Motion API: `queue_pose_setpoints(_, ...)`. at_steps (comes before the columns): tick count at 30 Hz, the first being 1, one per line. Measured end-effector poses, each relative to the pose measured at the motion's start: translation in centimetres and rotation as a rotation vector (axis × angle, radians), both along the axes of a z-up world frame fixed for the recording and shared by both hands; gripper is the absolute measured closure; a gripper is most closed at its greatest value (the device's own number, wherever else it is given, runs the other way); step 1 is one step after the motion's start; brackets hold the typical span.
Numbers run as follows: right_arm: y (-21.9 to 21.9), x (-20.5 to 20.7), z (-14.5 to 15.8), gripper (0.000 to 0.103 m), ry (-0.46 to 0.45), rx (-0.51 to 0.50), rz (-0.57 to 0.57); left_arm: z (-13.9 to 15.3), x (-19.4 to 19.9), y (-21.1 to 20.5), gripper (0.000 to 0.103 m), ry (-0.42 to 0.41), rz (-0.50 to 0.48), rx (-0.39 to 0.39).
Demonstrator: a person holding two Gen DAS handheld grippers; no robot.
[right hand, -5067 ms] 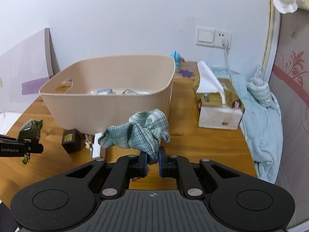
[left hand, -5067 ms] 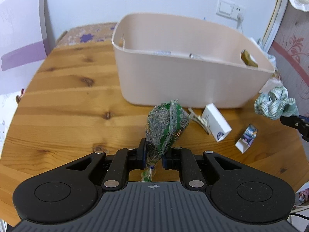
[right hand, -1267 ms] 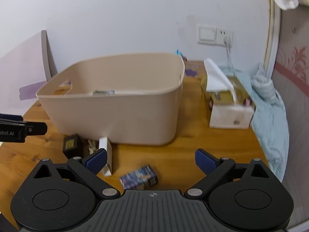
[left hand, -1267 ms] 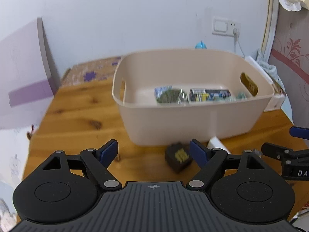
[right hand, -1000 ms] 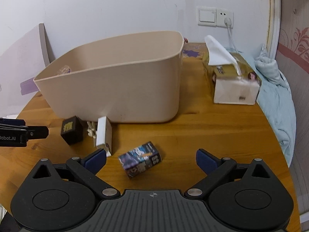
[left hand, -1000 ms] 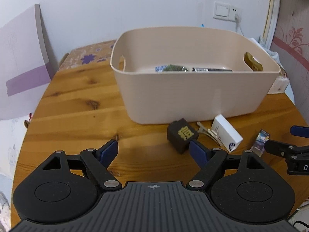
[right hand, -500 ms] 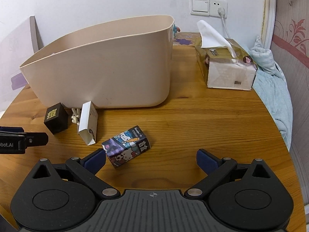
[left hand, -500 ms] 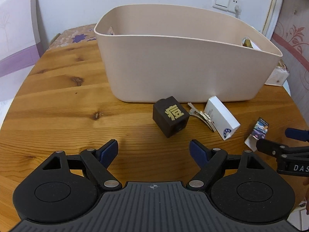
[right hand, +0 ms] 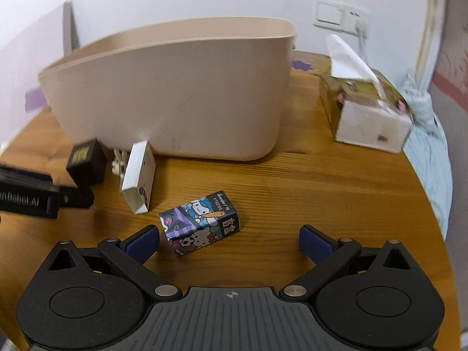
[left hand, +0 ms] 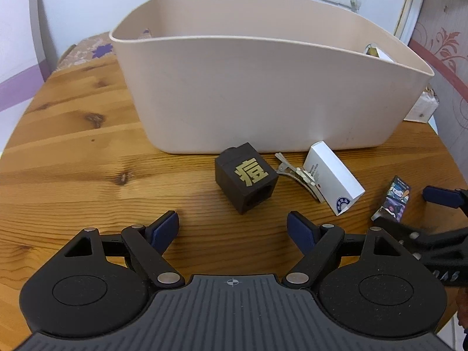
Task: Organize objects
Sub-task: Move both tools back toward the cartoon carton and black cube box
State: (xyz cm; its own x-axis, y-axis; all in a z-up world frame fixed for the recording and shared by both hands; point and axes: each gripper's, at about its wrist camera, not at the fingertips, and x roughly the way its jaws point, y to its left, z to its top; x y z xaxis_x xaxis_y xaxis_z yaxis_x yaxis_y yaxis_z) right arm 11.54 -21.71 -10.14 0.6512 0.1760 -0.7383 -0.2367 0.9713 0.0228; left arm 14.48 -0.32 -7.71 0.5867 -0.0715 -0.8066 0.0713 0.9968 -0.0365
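Hovering low over the wooden table (left hand: 73, 134), I had both claws spread wide and empty. My left gripper (left hand: 233, 229) faced the dark cube (left hand: 246, 177), which sat just in front of the beige bin (left hand: 263, 87), with a hair clip (left hand: 292, 172) and white box (left hand: 333, 185) beside it. My right gripper (right hand: 229, 241) was right at the cartoon carton (right hand: 199, 223), tissue box (right hand: 367, 111) off to the right
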Motion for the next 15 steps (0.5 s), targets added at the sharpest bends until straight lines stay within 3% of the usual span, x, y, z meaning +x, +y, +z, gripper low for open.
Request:
queue_pose_setpoints(6,0.6,0.3,-0.2,0.000,-0.033,-0.012,0.018,-0.4,1.1,-0.8,0.021,-0.020,-0.007,0.054)
queue_pose_setpoints(15,1.3,0.8,-0.3,0.006,-0.046,-0.002,0.024,-0.4,2.0,-0.9,0.024,-0.032,0.005,0.047)
